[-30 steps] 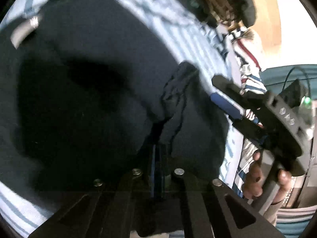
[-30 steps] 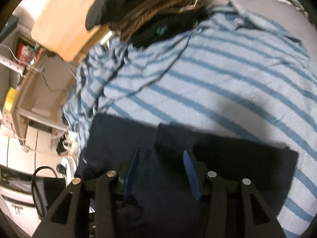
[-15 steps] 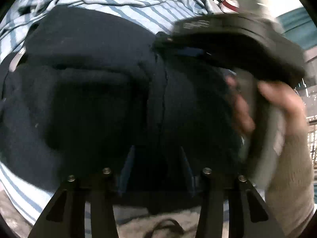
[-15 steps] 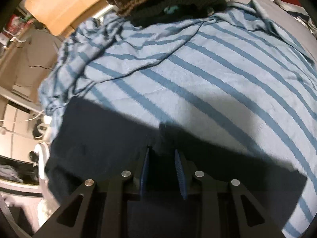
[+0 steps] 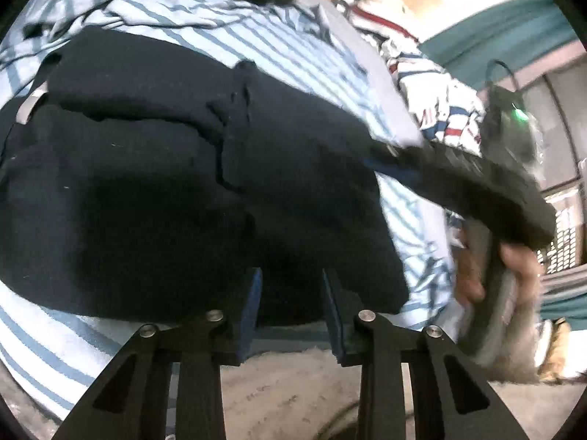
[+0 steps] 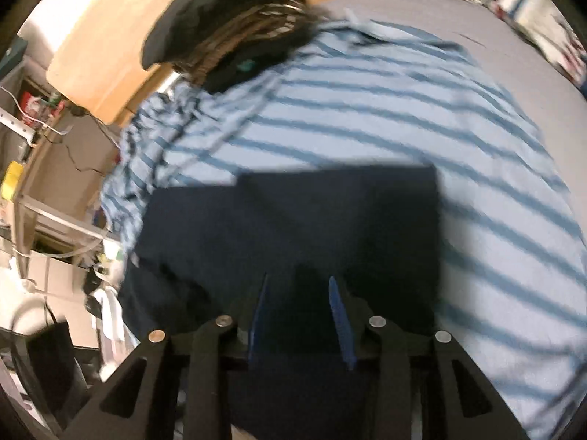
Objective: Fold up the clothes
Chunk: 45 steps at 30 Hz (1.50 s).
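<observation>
A dark blue piece of clothing [image 5: 176,168] lies folded on a big striped cloth [image 5: 256,36] with light blue and darker blue stripes. The striped cloth is spread over a bed with a grey sheet [image 6: 422,11].

In the left wrist view, the folded dark blue clothing fills the left and middle of the picture. A small grey tag [image 5: 31,104] shows at its far left edge. The left gripper [image 5: 291,299] sits at the near edge of the clothing. Its jaws have just been closing a little, but they stand apart, and the blue pads [image 5: 253,311] do not squeeze the cloth. To the right, the right gripper [image 5: 473,183] reaches over the far side of the clothing, held by a hand [image 5: 513,267]. Behind it lies a white cloth with red and blue marks [image 5: 440,110].

In the right wrist view, a wooden board [image 6: 95,47] is at the top left, with a pile of dark and brown clothes [image 6: 227,25] next to it. The dark blue clothing lies in the middle, flat, with straight edges. The right gripper's jaws have just been opening a bit and stand apart over the clothing, not pinching it. The view is blurry.
</observation>
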Each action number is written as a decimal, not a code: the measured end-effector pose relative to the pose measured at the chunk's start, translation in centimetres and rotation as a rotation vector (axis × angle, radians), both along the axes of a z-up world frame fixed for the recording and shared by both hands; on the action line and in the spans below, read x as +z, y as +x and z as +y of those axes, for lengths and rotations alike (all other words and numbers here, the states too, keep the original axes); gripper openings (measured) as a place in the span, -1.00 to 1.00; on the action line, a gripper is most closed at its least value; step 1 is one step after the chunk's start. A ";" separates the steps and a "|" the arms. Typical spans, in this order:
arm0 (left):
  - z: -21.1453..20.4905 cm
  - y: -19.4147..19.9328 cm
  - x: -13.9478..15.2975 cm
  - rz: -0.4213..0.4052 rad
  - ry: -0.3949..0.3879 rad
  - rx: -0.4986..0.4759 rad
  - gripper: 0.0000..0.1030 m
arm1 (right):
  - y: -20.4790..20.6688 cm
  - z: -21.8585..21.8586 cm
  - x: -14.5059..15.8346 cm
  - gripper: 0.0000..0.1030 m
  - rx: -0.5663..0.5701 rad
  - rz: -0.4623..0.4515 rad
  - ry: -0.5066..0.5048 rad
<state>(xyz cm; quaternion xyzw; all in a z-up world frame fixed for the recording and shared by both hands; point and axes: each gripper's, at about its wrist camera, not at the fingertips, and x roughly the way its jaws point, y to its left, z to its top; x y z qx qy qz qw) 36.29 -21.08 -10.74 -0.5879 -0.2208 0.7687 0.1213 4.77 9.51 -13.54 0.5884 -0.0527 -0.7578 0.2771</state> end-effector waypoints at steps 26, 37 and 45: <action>-10.5 3.2 -2.7 -0.060 0.342 0.503 -0.41 | 12.2 -10.0 -3.0 -0.20 0.880 0.193 0.261; -9.0 1.7 -2.3 -0.057 0.455 0.430 -0.13 | 4.3 -0.7 -1.8 -0.80 0.390 -0.130 -0.184; -8.2 -0.2 -4.0 -0.181 0.438 0.435 -0.13 | 6.1 -1.2 -0.7 -0.80 0.471 -0.146 -0.289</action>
